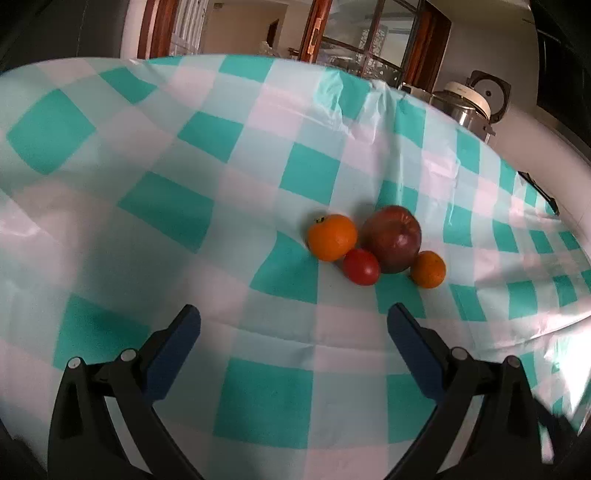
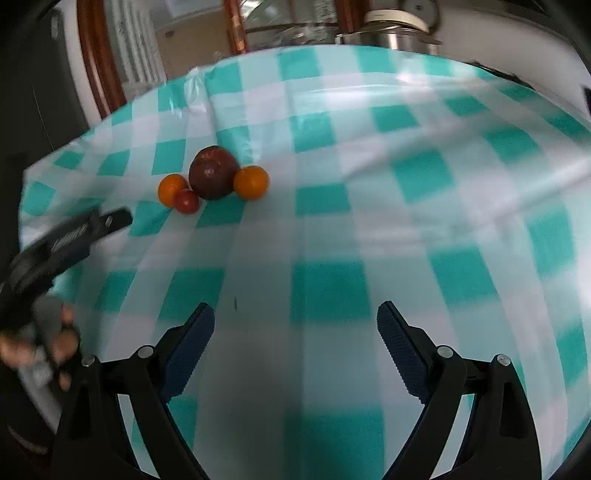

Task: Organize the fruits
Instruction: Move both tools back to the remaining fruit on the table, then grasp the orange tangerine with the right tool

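Several fruits sit bunched together on the checked tablecloth (image 1: 258, 206). A dark red apple (image 1: 392, 238) is in the middle, a large orange (image 1: 331, 237) to its left, a small orange (image 1: 428, 268) to its right, a red tomato (image 1: 361, 266) in front. My left gripper (image 1: 293, 317) is open and empty, short of the tomato. In the right wrist view the same apple (image 2: 213, 171), oranges (image 2: 251, 182) (image 2: 171, 189) and tomato (image 2: 186, 201) lie far left. My right gripper (image 2: 295, 314) is open and empty, well back from them.
A steel cooker with a white lid (image 1: 467, 101) stands beyond the table's far right edge. Wooden door frames (image 1: 314, 33) are behind the table. The left gripper's body (image 2: 70, 236) and the hand holding it show at the left of the right wrist view.
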The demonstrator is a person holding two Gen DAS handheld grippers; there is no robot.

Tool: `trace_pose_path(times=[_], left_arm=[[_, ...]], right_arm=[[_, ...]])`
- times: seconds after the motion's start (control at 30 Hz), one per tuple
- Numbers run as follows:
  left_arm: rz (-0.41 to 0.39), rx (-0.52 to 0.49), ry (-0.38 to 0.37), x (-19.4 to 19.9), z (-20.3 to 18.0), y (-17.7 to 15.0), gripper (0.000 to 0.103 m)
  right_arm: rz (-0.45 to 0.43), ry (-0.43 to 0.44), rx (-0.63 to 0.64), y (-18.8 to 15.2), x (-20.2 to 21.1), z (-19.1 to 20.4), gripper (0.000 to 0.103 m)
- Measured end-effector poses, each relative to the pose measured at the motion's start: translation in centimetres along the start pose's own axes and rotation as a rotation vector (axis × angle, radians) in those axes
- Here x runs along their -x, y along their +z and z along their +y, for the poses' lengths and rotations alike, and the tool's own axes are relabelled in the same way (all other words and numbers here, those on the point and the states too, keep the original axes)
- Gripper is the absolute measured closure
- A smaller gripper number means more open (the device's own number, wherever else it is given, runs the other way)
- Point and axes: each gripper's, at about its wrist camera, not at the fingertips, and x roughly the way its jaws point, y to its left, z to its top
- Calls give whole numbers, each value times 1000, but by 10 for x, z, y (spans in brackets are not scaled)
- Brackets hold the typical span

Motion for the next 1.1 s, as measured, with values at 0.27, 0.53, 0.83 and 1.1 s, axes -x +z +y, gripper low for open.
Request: trace_pose_path(times=[0.27,0.53,0.83,1.1], left_arm=[[81,-15,-62,-18,0,-10,2],[134,51,-74,-30,10,-11,2],[136,35,-66,-30,7,-14,2],[136,25,-61,-31,4,-14,2]], right_arm=[[39,-60,70,52,-68,17,16],[90,-46,119,82,-108,20,16],[107,-30,236,105,-138,39,24],[105,64,263,113,-145,45,59]])
